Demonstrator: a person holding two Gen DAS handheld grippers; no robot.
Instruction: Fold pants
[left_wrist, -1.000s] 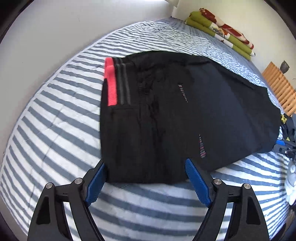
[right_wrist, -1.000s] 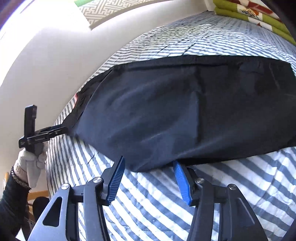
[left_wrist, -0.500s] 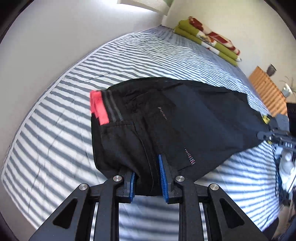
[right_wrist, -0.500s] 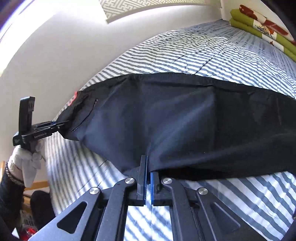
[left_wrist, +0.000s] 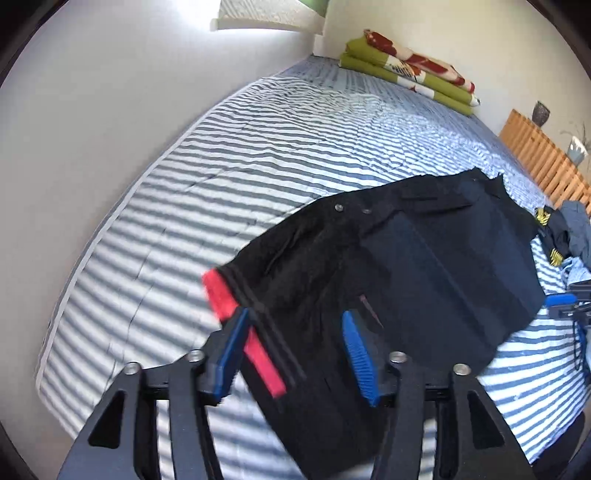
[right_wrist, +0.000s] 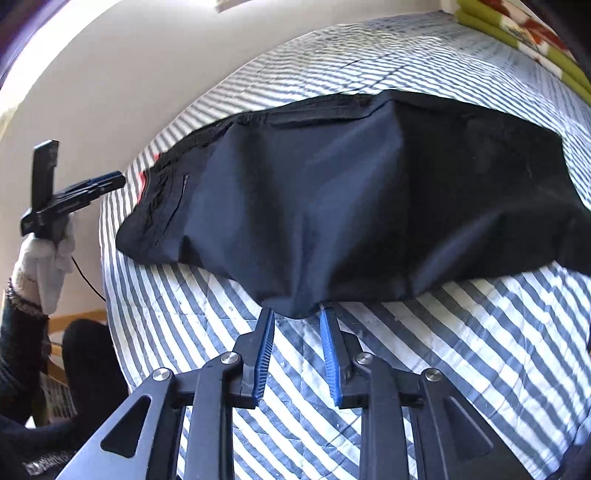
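Pants: black pants (left_wrist: 424, 273) lie folded across my striped bed cover (left_wrist: 258, 155), red-trimmed end left.
Left gripper (left_wrist: 295, 354): jaws just widened, nothing clamped.
Right gripper (right_wrist: 297, 354): just parted, cloth edge released.
Handling: soft, light, floppy; I'd pinch hem corners.

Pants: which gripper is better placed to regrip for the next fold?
Left, probably: the left gripper, just opening, straddles the pants' red-striped end; the right gripper, also just opening, only reaches their near edge.
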